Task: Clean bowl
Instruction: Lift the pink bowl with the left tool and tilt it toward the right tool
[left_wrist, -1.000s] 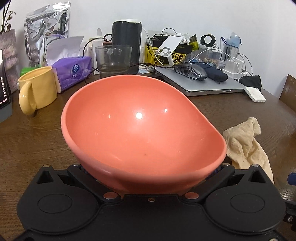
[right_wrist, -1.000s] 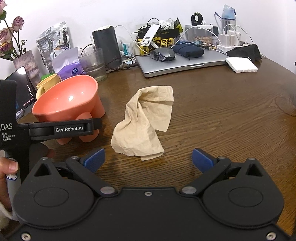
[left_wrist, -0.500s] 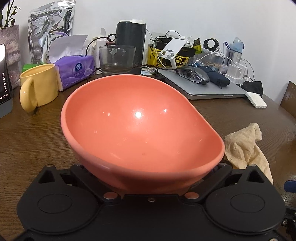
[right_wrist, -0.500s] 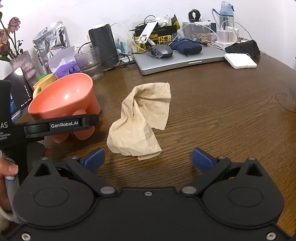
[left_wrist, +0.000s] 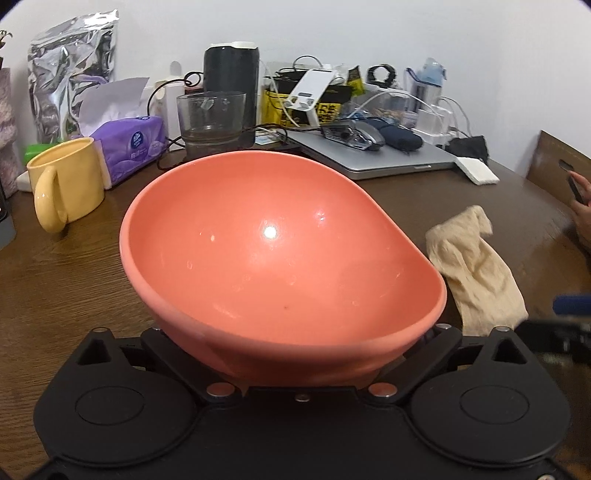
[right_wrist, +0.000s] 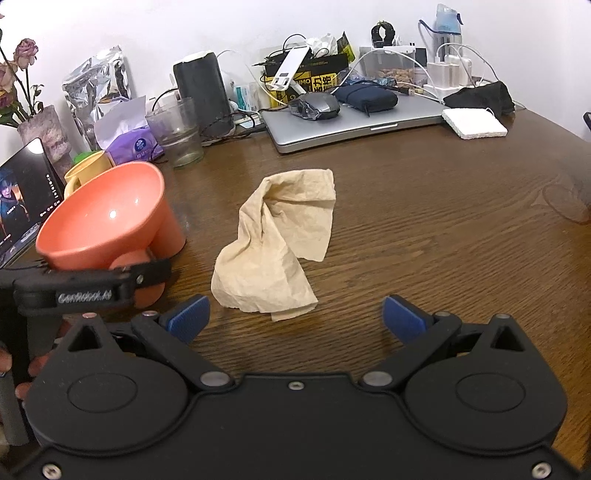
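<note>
A salmon-pink bowl (left_wrist: 280, 258) with a footed base fills the left wrist view, tilted toward the camera. Faint droplets and a small dark speck (left_wrist: 286, 307) mark its inside. My left gripper (right_wrist: 146, 278) is shut on the bowl's foot; its fingertips are hidden under the bowl in its own view. A crumpled beige cloth (right_wrist: 277, 254) lies on the brown wooden table (right_wrist: 443, 240) to the right of the bowl (right_wrist: 107, 218). My right gripper (right_wrist: 295, 319) is open, low over the table, with the cloth's near end just ahead between its blue pads (right_wrist: 188, 317).
Along the back stand a yellow mug (left_wrist: 66, 181), purple tissue pack (left_wrist: 129, 147), glass (right_wrist: 177, 133), black cylinder (right_wrist: 203, 96), laptop (right_wrist: 354, 114) with a mouse, chargers and cables. A lit screen (right_wrist: 22, 199) is at the left. A hand with a phone (left_wrist: 578, 206) shows at the right.
My right gripper has moved forward and down toward the cloth, whose near end now sits between the open pads. The held bowl has shifted slightly; the right gripper's blue pad now shows in the left wrist view.
</note>
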